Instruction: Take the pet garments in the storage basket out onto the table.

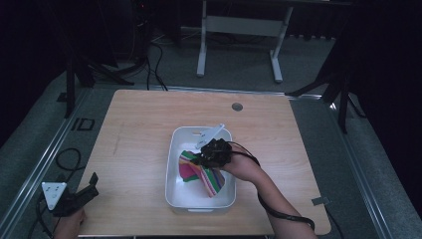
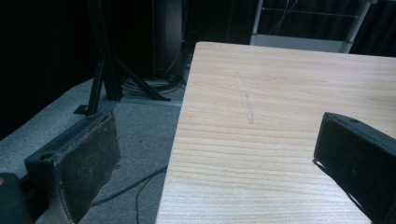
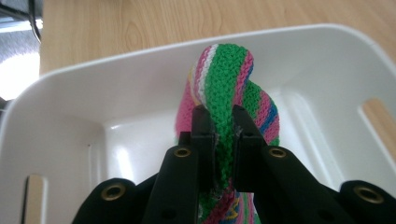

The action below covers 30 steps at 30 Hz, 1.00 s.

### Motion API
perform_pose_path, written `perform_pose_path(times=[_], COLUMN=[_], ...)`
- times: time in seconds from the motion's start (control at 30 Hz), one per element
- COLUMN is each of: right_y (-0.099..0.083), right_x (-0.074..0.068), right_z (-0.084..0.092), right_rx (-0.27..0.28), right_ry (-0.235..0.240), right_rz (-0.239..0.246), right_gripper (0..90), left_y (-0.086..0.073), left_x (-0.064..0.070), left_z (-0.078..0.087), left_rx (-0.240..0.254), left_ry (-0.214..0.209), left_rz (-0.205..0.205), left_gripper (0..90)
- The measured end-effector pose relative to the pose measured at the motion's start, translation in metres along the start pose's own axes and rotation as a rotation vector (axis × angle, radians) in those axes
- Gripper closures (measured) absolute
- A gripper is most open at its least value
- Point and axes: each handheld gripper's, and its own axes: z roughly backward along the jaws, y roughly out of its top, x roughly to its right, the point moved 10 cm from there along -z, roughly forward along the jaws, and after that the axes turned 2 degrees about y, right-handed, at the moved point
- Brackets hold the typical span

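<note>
pale wood table point(image 1: 134, 149); right hand-held gripper point(image 3: 219, 116) pinches striped knit cloth point(image 3: 226, 70) in glossy white rounded tub point(image 3: 70, 107).

Black tongs point(image 3: 219, 116) – brass-ringed screw holes, grey three-cornered plates, black cables trailing.

We count: one white bin point(image 1: 174, 164) on one wooden table point(image 1: 134, 139). One striped knitted cloth point(image 1: 209, 177) inside bin. Two grippers: left gripper point(image 1: 82, 196), right gripper point(image 1: 201, 159). One grommet hole point(image 1: 237, 106) in tabletop.
</note>
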Motion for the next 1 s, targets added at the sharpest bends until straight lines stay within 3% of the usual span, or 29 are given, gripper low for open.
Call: perform_pose_path(times=[0.2,0.67,1.0], right_y=[0.014,0.055,0.066], right_x=[0.01,0.023,0.036], right_z=[0.027,0.083,0.121], right_rx=[0.09,0.249,0.344], right_ry=[-0.047,-0.097,-0.153], right_rz=[-0.006,0.004,-0.015], right_gripper=[82.6,82.6,82.6], left_y=[0.0,0.0,0.0], left_x=[0.0,-0.001,-0.001], left_z=[0.0,0.0,0.0], left_rx=[0.0,-0.002,-0.002], left_ry=[0.001,0.005,0.005], left_rz=[0.0,-0.001,0.0], left_gripper=[1.0,1.0,1.0])
